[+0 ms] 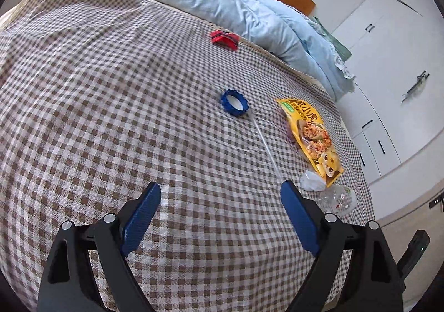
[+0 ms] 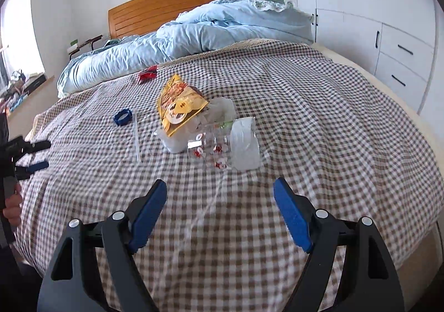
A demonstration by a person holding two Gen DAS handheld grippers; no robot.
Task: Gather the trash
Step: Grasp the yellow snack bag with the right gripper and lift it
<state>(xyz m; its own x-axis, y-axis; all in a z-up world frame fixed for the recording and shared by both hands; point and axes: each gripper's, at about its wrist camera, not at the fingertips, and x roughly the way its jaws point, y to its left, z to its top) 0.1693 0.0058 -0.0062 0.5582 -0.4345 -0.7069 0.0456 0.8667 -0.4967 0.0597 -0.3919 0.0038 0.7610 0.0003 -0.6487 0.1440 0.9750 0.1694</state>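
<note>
We record a bed (image 2: 319, 123) spread with a brown-and-white checked cover, a rumpled pale blue quilt (image 2: 194, 34) heaped toward its orange wooden headboard (image 2: 166, 6).

Trash on the cover, as we count it:
- A yellow printed snack packet (image 2: 177, 106), lying flat near the middle, its lower end resting on crumpled white plastic wrapping (image 2: 177, 142).
- A clear plastic cup with red markings (image 2: 219, 148), lying on its side just beside the packet and touching the wrapping.
- A thin clear plastic straw (image 1: 266, 145), lying between the packet and the ring.
- A blue toothed plastic ring (image 1: 234, 102), alone, near one end of the straw.
- A small red wrapper (image 1: 224, 38), close to the edge of the quilt, well apart from the rest.

Our left gripper (image 1: 220, 198) hangs over bare cover, its blue fingers (image 1: 141, 217) spread wide with nothing between them. Our right gripper (image 2: 220, 192) hangs short of the cup, fingers (image 2: 149, 214) likewise released and empty.

White cupboards with dark handles (image 2: 388, 42) stand along the wall beside the bed.
</note>
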